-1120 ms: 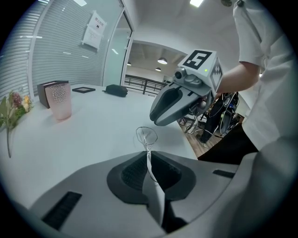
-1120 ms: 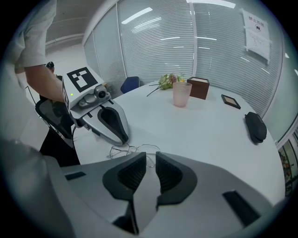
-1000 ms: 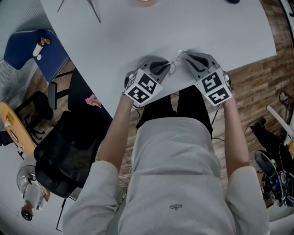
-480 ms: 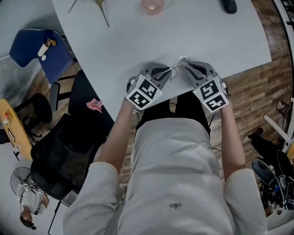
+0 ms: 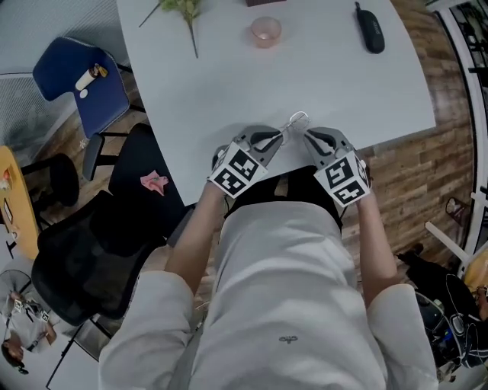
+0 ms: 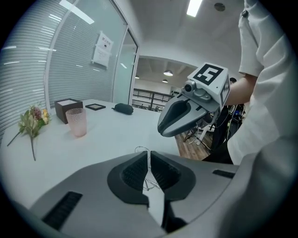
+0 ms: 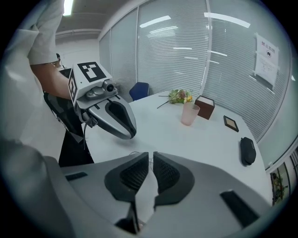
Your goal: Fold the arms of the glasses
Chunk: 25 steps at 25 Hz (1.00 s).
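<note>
- Head view: glasses point(image 5: 296, 119) hang between both tools over the table's point(image 5: 328, 84) near edge.
- Left gripper view: left gripper point(image 6: 148, 161) is clamped on the wire frame.
- Right gripper view: right gripper point(image 7: 150, 161) jaws are closing, with frame wire between them.

We see a pink cup point(image 5: 265, 32) far on the white table point(image 5: 229, 84), a flower sprig point(image 5: 183, 9) to its left, a black case point(image 5: 370, 34) to its right.
</note>
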Each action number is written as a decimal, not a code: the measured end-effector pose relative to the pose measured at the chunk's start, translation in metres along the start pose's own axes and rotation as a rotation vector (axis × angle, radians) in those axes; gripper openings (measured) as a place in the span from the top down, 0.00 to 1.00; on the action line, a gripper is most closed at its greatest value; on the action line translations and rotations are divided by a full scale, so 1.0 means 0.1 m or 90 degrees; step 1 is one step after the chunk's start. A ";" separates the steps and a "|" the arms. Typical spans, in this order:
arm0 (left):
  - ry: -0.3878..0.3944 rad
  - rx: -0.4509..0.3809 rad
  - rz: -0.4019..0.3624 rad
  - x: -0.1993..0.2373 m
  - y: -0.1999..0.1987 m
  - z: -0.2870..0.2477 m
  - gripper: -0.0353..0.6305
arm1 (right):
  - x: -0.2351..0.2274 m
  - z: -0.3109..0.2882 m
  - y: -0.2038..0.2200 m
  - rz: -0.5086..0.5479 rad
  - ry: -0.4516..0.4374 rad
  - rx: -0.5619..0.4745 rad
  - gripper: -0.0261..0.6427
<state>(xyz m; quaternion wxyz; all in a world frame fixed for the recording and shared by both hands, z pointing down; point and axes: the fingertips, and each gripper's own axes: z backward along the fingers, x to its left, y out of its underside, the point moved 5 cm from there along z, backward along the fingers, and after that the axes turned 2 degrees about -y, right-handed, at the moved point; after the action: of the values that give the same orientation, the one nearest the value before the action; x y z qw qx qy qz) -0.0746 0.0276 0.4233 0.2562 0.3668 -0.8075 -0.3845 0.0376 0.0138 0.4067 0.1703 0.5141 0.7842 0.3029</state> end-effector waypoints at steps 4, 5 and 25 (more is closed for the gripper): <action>-0.037 -0.004 0.000 -0.10 -0.12 0.10 0.90 | 0.02 0.12 -0.02 0.017 -0.007 -0.017 0.92; -0.046 -0.008 0.001 -0.13 -0.16 0.12 0.90 | 0.02 0.15 -0.03 0.021 -0.009 -0.023 0.93; -0.262 -0.063 0.076 -1.18 -0.65 0.24 0.92 | 0.06 1.13 0.08 0.136 -0.061 -0.156 0.95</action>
<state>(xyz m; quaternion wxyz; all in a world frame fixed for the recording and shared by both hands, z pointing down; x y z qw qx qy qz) 0.0053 0.1033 0.3408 0.1257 0.2188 -0.8432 -0.4746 0.1058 0.0557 0.3266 0.2358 0.5835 0.6735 0.3878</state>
